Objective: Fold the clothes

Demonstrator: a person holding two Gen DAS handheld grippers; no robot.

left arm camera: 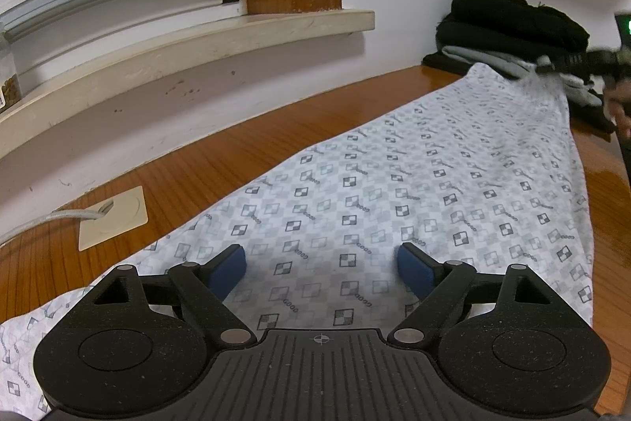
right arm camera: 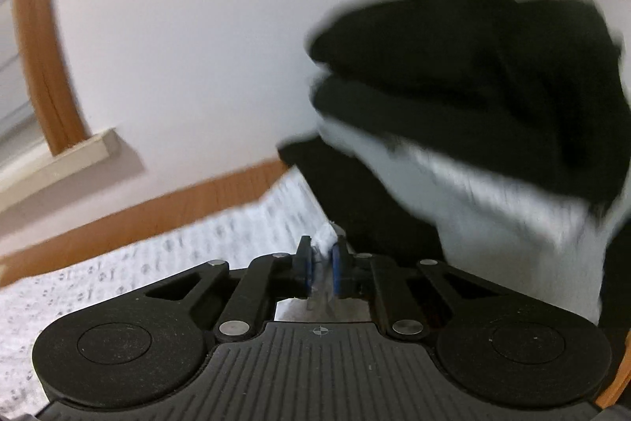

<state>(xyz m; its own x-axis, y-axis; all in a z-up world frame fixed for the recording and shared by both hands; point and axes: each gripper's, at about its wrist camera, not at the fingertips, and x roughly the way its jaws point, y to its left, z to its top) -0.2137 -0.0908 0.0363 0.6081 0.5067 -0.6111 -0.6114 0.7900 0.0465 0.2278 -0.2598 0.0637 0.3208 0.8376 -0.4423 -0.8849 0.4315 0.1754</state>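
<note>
Left tool [left arm camera: 321,273]: my left tool hangs over the near end of the patterned cloth with its blue pads wide apart; nothing is between them, and I cannot tell whether they touch the fabric.

Patterned cloth [left arm camera: 394,184]: white with a grey checker print, it lies spread along the table, running from under my left tool away toward the far right corner, where its far end is lifted off the wood.

Right tool [right arm camera: 323,269]: my right tool is pinched narrow on the far edge of the patterned cloth; a sliver of the fabric shows between the blue pads. From the left wrist view I see it [left arm camera: 552,66] only as a dark blur at the raised corner of the cloth.

Table [left arm camera: 236,145]: orange-brown wood shows bare on the window side of the patterned cloth.

Cable plate [left arm camera: 112,217]: a beige plate set into the table, left of the cloth's near end, with a white cable leading out of it.

Clothes pile [left arm camera: 512,22]: black and pale grey garments stacked just beyond the cloth's far end, against the wall.

Window sill [left arm camera: 197,42]: cream ledge beyond the table, well apart from the cloth.
</note>
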